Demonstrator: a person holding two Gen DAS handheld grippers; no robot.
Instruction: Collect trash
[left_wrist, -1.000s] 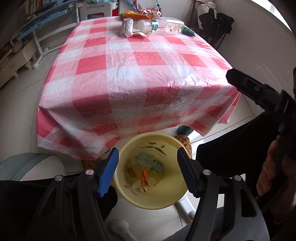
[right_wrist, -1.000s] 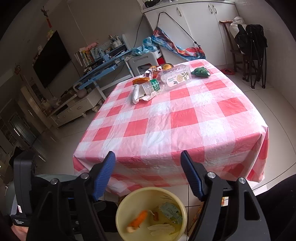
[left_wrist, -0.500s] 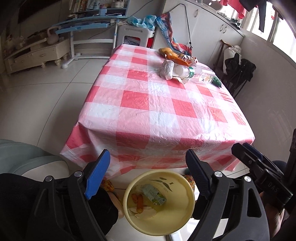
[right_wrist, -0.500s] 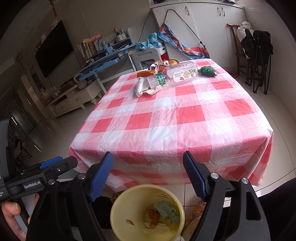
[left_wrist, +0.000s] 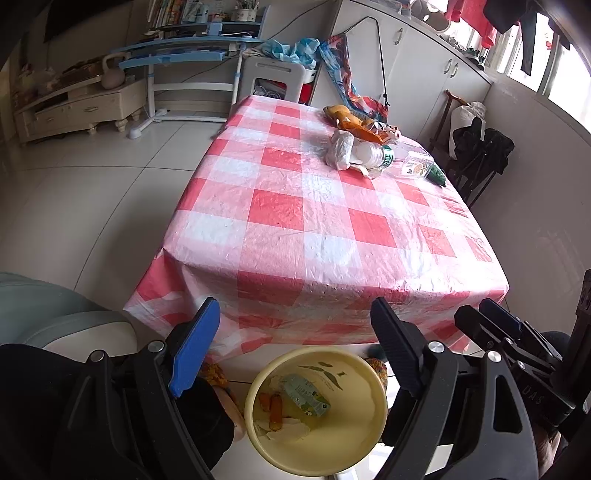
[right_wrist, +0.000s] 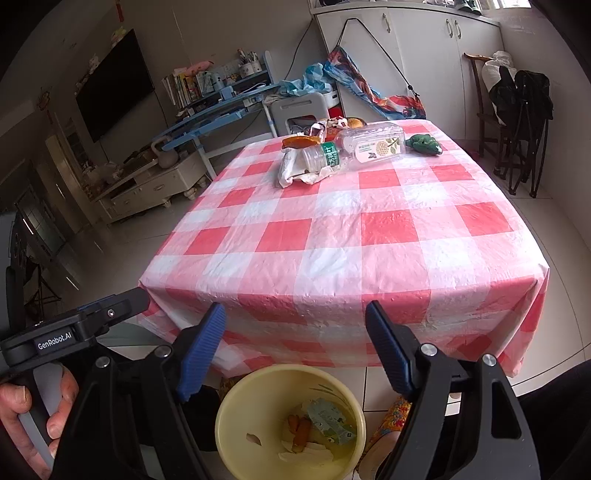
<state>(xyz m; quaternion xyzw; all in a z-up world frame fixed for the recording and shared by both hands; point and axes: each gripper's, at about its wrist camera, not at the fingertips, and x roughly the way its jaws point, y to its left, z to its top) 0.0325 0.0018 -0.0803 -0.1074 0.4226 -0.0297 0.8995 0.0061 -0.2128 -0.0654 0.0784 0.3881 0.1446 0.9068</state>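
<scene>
A: What covers the counter (right_wrist: 369, 236)?

B: A red-and-white checked cloth (left_wrist: 325, 243); it hangs over the near edge.

A: And on it?

B: All at the far end: a crumpled white bag (right_wrist: 290, 168) touching a lying clear bottle (right_wrist: 321, 157); a clear box (right_wrist: 373, 146) beside that; a green wrapper (right_wrist: 423, 144); orange packets (left_wrist: 351, 122) behind.

A: On the floor (left_wrist: 92, 192)?

B: A yellow bin (right_wrist: 236, 435), just before the counter.

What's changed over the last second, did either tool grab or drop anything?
Neither. Both tools, left and right, stayed open and empty; they tilted up, so more of the table shows. The trash pile at the far end and the contents of the yellow bin look unchanged.
</scene>
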